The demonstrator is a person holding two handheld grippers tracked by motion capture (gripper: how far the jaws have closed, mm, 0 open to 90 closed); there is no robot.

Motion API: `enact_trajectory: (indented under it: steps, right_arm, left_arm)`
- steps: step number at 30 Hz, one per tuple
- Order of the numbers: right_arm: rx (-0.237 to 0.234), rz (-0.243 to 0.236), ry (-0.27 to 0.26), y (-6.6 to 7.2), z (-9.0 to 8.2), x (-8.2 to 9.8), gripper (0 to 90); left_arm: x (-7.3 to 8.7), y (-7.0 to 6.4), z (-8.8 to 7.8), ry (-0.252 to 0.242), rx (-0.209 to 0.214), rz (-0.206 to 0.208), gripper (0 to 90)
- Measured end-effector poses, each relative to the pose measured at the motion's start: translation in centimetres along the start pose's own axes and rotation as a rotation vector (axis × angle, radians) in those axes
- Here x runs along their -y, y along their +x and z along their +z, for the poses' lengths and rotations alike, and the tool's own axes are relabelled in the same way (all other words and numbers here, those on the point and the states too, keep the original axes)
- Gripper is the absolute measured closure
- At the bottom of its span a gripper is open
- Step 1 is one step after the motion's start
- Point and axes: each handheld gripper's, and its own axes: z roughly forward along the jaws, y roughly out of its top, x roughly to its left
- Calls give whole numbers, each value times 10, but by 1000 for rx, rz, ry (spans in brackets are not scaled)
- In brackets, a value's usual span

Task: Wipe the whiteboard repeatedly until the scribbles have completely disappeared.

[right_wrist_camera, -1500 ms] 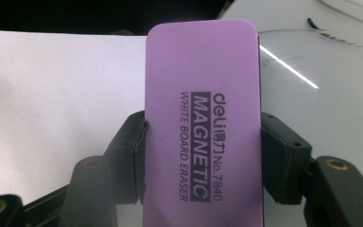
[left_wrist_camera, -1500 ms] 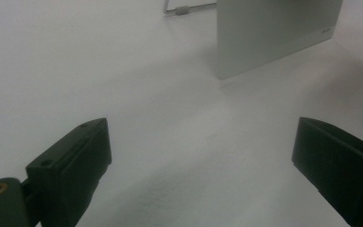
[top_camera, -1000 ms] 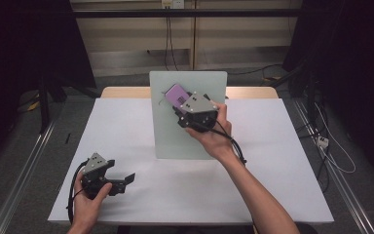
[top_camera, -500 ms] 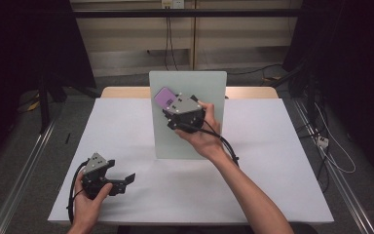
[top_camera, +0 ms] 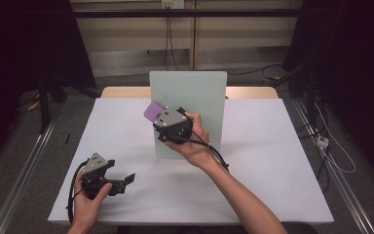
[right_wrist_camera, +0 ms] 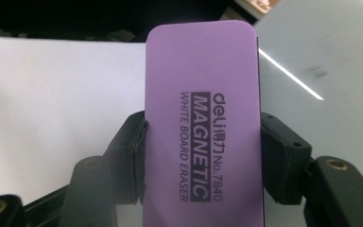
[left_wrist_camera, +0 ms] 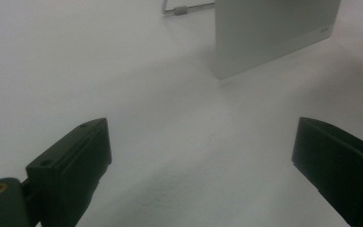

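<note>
Nearest to us, our left tool (top_camera: 126, 179) rests low over the white counter (top_camera: 272, 185) at its front left corner, its jaws spread wide with nothing between them; in the left gripper view, bare counter lies between the two black pads. Farther in, at the middle of the counter, our right tool (top_camera: 159, 113) is raised and clamped on a purple whiteboard eraser (right_wrist_camera: 201, 123), pads pressed against its two long sides, printed face toward the camera. Just behind it, the upright whiteboard (top_camera: 195, 92) stands on the counter; from above, the eraser sits at the board's left edge.
</note>
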Motion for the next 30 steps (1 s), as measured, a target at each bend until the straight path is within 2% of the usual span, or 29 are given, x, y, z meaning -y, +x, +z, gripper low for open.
enact_trajectory:
  steps: [2, 4, 6, 9, 11, 15, 20, 22, 26, 28, 30]
  right_arm:
    - [65, -5, -33, -11, -6, -5, 415]
    - [82, 26, -47, -26, -13, -9, 414]
    - [120, 29, -49, -38, -20, -14, 415]
    - [140, 60, -66, -53, -27, -20, 414]
    - [143, 54, -64, -56, -27, -23, 414]
    - [123, 34, -56, -44, -18, -22, 414]
    - [62, 18, -34, -20, -3, -21, 415]
    - [33, 11, -27, -10, 3, -18, 414]
    - [-21, 20, -17, 6, 12, -13, 414]
    - [-51, 48, -16, 9, 16, -12, 414]
    - [-50, 46, -13, 10, 17, -13, 414]
  left_arm:
    - [0, 0, 0, -1, 1, 0, 54]
    - [0, 0, 1, 2, 4, 0, 54]
    - [0, 0, 2, 12, 3, 3, 54]
    - [0, -2, 3, 8, 5, 3, 54]
    - [0, -1, 3, 19, 3, 11, 54]
    - [0, -1, 3, 19, 2, 4, 54]
    - [0, 0, 1, 15, 3, 10, 54]
    - [0, 0, 1, 7, 2, -2, 54]
    - [0, 1, 0, 6, 0, 0, 54]
    - [0, 0, 0, 3, 2, 0, 54]
    - [0, 0, 0, 1, 5, -1, 54]
